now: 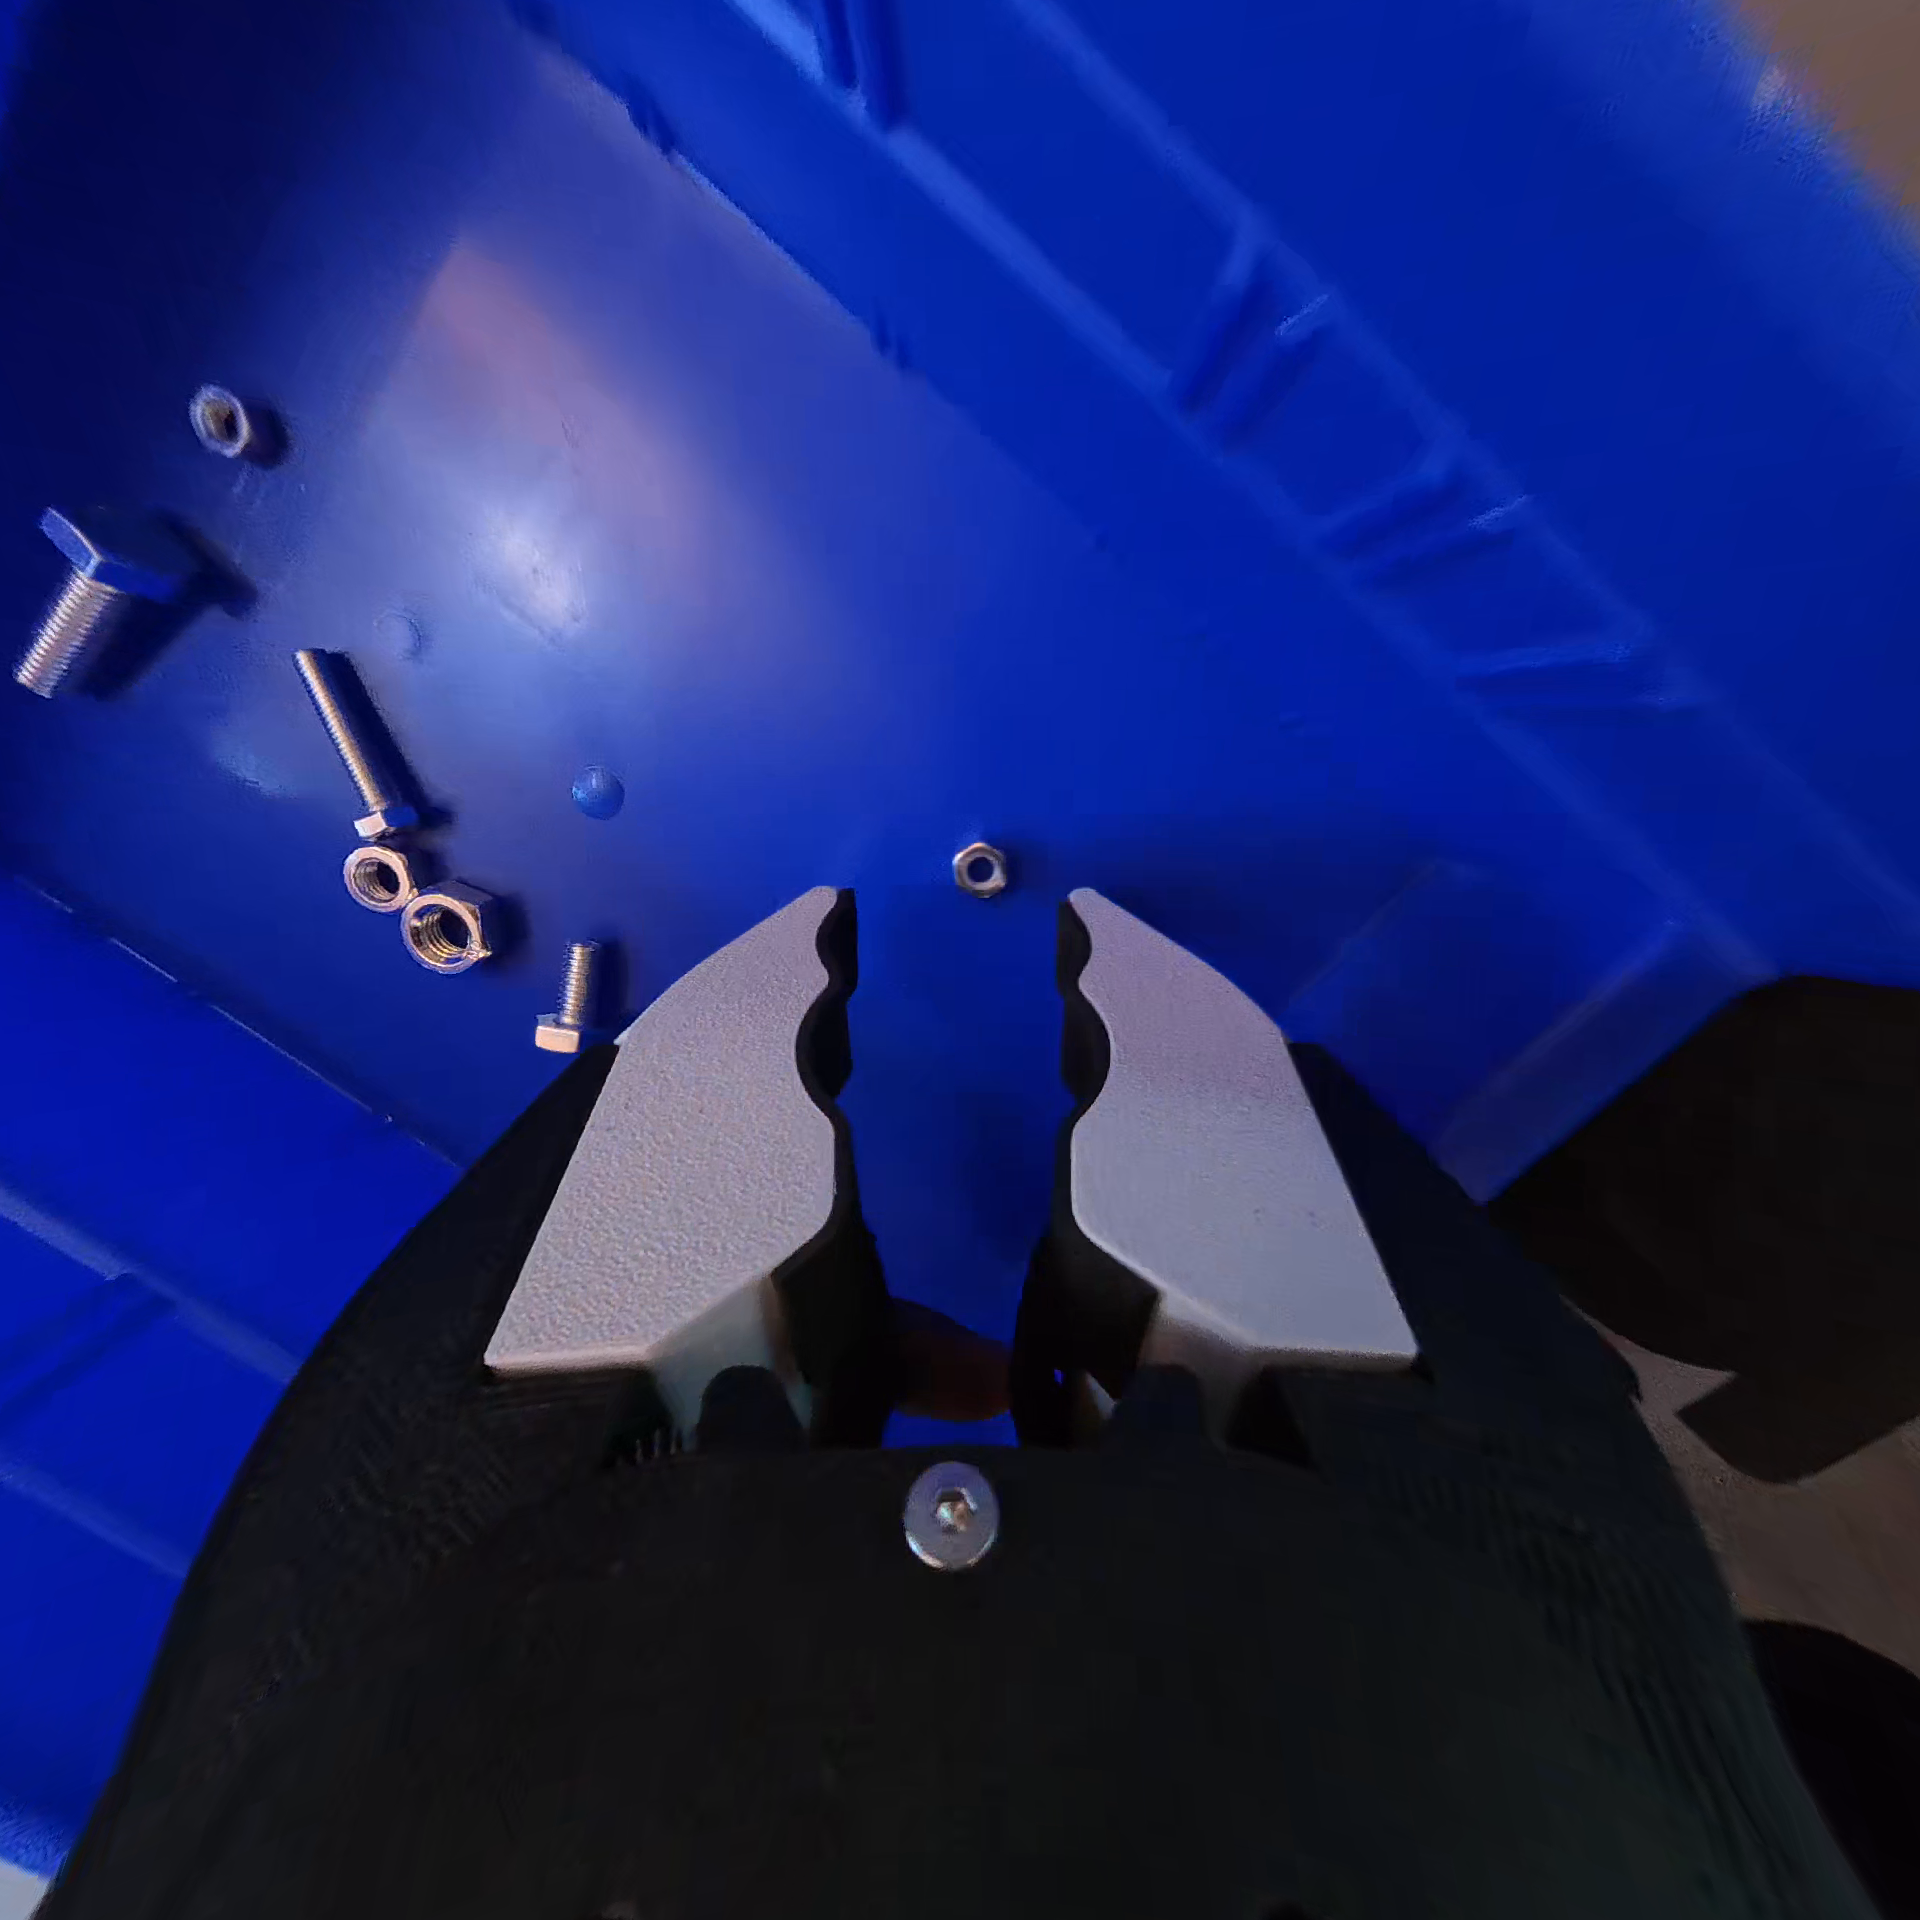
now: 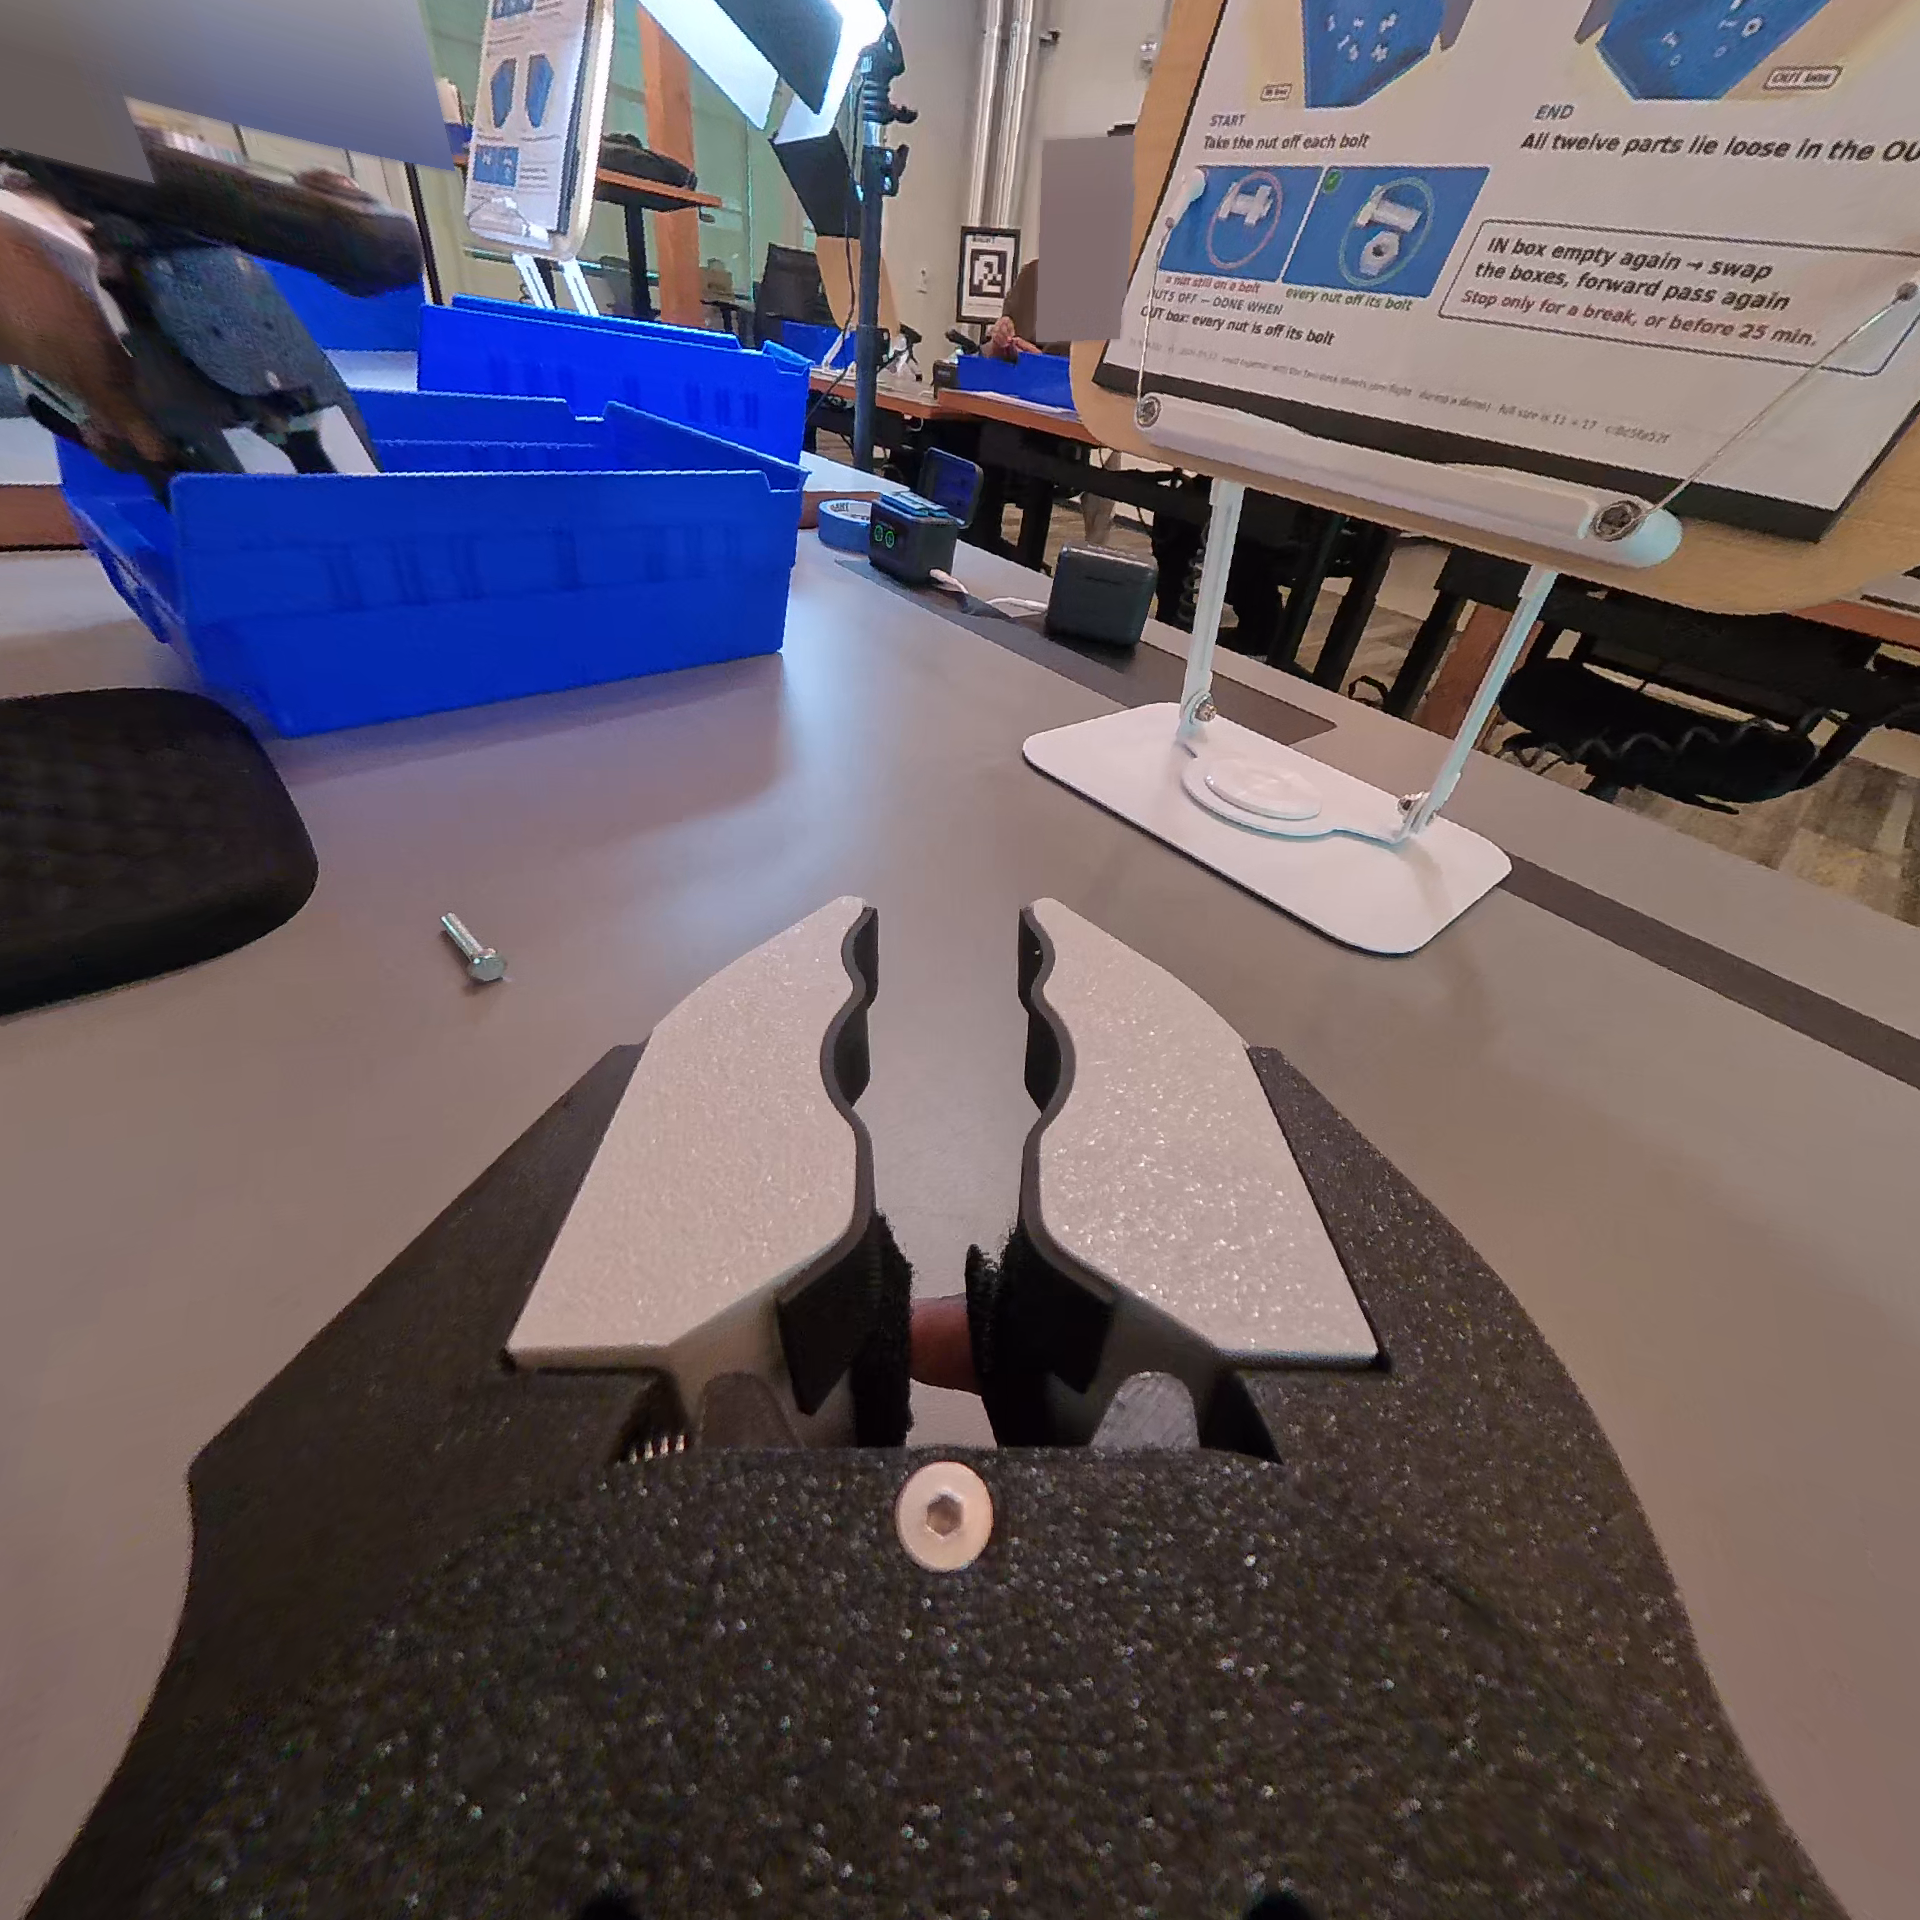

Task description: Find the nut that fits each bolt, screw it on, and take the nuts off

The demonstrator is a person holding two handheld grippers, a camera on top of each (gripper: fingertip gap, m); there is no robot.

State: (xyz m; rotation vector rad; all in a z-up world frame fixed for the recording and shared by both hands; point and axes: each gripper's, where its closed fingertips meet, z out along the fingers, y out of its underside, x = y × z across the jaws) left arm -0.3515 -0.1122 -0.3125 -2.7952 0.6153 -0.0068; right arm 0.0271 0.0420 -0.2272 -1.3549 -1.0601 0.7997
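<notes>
My left gripper (image 1: 956,914) is open and empty, reaching down into a blue bin (image 1: 790,499). A small nut (image 1: 979,870) lies on the bin floor just beyond its fingertips. To the left lie a thick bolt (image 1: 99,603), a long thin bolt (image 1: 353,743), two nuts (image 1: 379,878) (image 1: 447,925) side by side, a short bolt (image 1: 566,997) and another nut (image 1: 220,419). My right gripper (image 2: 948,920) is open and empty, low over the grey table (image 2: 935,748). A loose bolt (image 2: 473,948) lies on the table to its left. The left gripper also shows in the right wrist view (image 2: 301,442), over the blue bin (image 2: 468,582).
A second blue bin (image 2: 613,358) stands behind the first. A black pad (image 2: 125,842) lies at the left. A white stand (image 2: 1278,821) holding an instruction sheet (image 2: 1507,239) is at the right. Small devices and a tape roll (image 2: 847,520) sit farther back. To reach the nut (image 1: 220,419) in a straight line is about 12 centimeters for my left fingers, about 45 centimeters for my right.
</notes>
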